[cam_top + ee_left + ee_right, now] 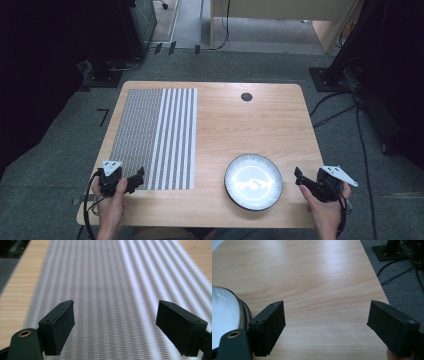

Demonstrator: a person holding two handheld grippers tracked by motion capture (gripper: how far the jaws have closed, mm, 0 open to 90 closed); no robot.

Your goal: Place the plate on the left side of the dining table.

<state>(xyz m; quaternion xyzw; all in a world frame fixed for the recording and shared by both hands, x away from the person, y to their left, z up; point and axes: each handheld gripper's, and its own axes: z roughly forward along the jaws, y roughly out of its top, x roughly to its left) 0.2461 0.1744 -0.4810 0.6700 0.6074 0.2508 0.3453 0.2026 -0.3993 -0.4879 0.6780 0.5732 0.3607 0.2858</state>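
Note:
A grey and white striped mat (155, 137) lies flat on the left half of the wooden table (250, 125). A dark-rimmed white plate (253, 181) sits near the table's front right. My left gripper (136, 180) rests at the mat's near left corner, jaws wide open over the striped mat (115, 290) with nothing between them. My right gripper (300, 177) hovers just right of the plate, open and empty over bare wood. The plate's rim (229, 312) shows at the left of the right gripper view.
A small black round grommet (246, 97) sits in the table's far middle. Cables (365, 145) and stand bases lie on the grey floor to the right. The table's right edge (374, 277) runs close by the right gripper.

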